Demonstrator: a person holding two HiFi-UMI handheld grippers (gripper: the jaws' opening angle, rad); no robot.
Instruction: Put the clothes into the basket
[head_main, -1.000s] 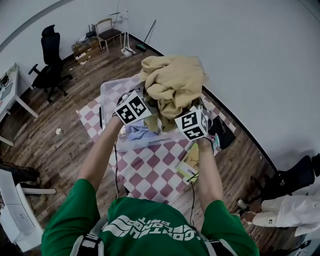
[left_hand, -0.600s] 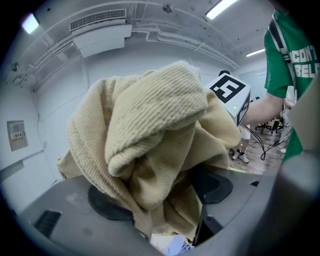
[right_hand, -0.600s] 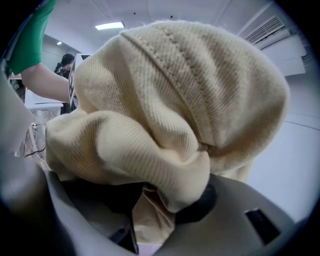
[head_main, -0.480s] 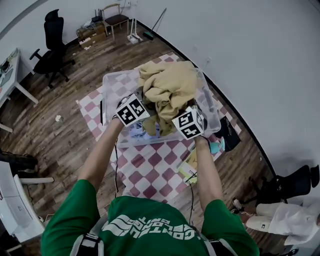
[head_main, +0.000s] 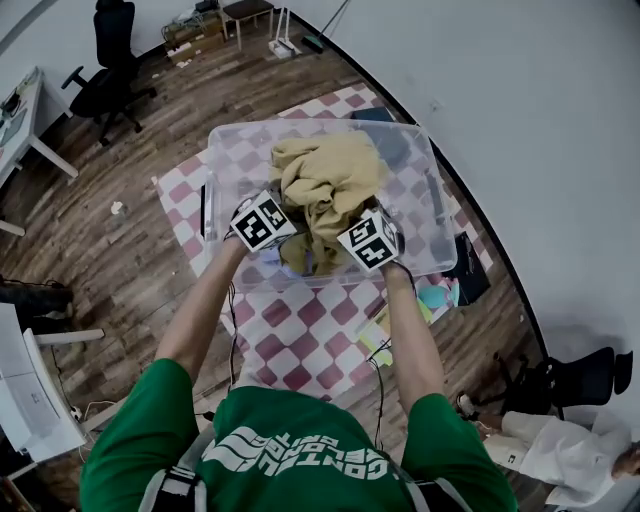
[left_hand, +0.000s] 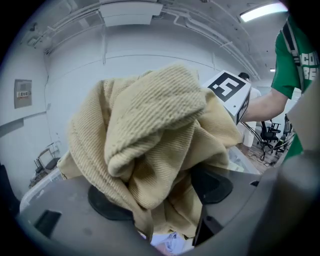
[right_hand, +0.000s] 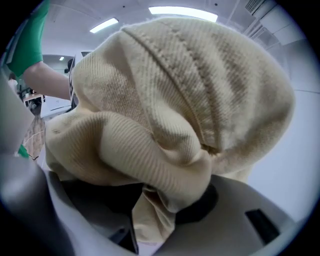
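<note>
Gripping tan sweater (head_main: 325, 180) over basket (head_main: 432, 232) — L hand-held gripper (left_hand: 160, 196), R hand-held gripper (right_hand: 150, 200).

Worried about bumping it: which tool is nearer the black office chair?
Left. The left tool grips the tan sweater on the side toward the office chair; the right tool grips its far side.

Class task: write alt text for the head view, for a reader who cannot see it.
Seen from above, a person in a green shirt holds a bundled tan knit garment between the left gripper and right gripper over a clear plastic basket. The basket stands on a red-and-white checked rug on a wooden floor.
</note>
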